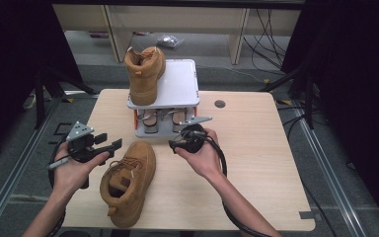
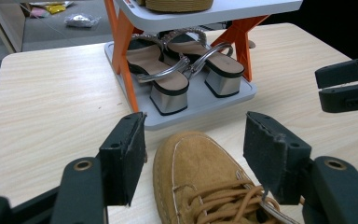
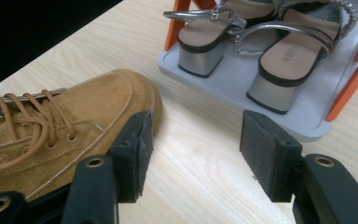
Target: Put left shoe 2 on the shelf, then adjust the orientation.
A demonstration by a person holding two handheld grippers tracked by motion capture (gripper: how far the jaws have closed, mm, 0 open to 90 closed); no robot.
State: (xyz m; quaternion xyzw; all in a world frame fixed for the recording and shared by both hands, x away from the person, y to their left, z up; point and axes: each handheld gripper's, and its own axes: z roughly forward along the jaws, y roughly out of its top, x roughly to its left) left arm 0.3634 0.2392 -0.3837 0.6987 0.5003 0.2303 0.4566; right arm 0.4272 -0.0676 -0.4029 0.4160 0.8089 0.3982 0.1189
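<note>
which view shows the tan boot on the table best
The high view: the tan boot lies whole on the table, from laced toe to open collar, between the two grippers. The left gripper view gives just its toe and laces between open jaws; the right gripper view gives its toe and laced side.

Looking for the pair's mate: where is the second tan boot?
In the high view, the second tan boot stands upright on the left of the shoe rack's top shelf.
</note>
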